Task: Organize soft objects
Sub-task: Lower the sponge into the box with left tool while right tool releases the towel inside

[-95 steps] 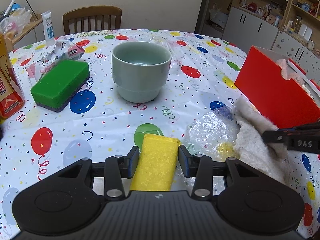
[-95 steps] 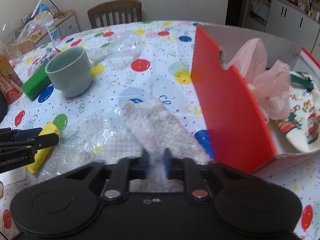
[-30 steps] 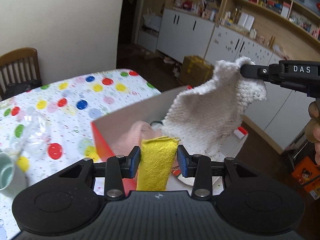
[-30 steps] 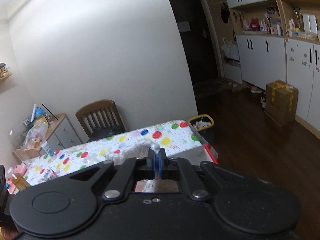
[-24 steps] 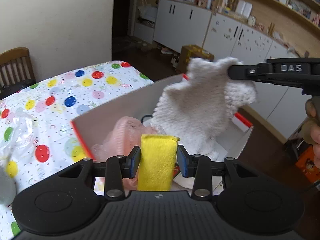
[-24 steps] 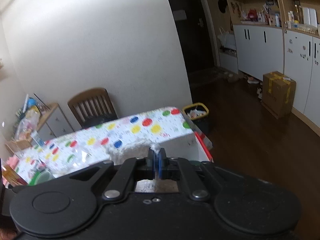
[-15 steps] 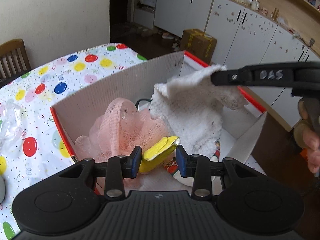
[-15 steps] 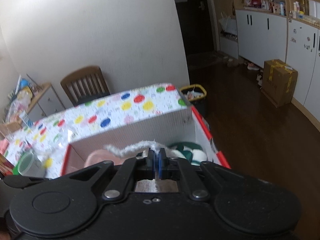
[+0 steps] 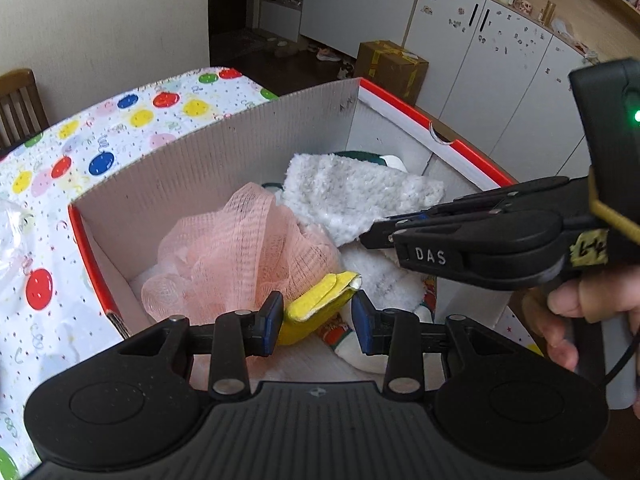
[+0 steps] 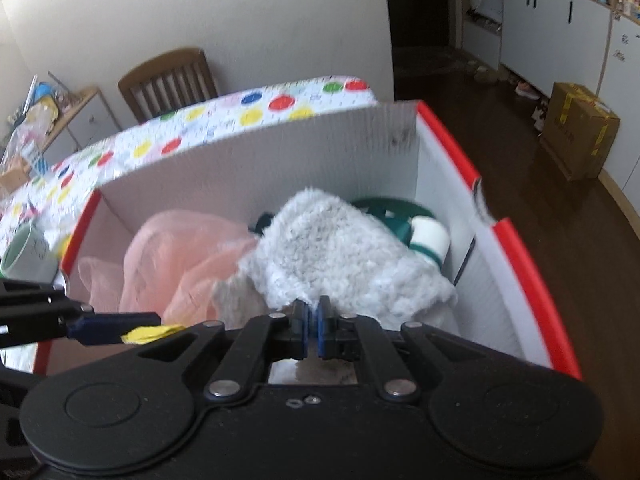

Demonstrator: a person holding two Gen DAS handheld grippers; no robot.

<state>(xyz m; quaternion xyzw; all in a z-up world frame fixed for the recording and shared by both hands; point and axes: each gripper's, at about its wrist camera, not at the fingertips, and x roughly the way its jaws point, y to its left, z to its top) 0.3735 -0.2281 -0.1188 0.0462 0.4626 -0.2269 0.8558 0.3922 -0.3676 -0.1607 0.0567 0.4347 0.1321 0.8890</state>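
Note:
A red and white cardboard box (image 9: 224, 148) stands on the table edge. Inside lie a pink mesh pouf (image 9: 240, 248), a fluffy white cloth (image 9: 352, 196) and a green and white item (image 10: 400, 216). My left gripper (image 9: 316, 320) is open over the box's near side; the yellow sponge (image 9: 316, 308) lies tilted between its fingers, loose, against the pouf. My right gripper (image 10: 311, 322) is just above the white cloth (image 10: 332, 256), jaws nearly closed with a thin gap; it shows in the left wrist view (image 9: 384, 236) at the cloth's edge.
The table has a balloon-print cloth (image 9: 132, 120). A pale green cup (image 10: 24, 256) stands left of the box. A wooden chair (image 10: 168, 80) is behind the table. A brown carton (image 10: 576, 136) sits on the dark floor by white cabinets (image 9: 460, 40).
Both grippers came down over the box. The left jaws widened and the yellow sponge tipped loose. The white cloth now rests in the box, no longer hanging from the right gripper.

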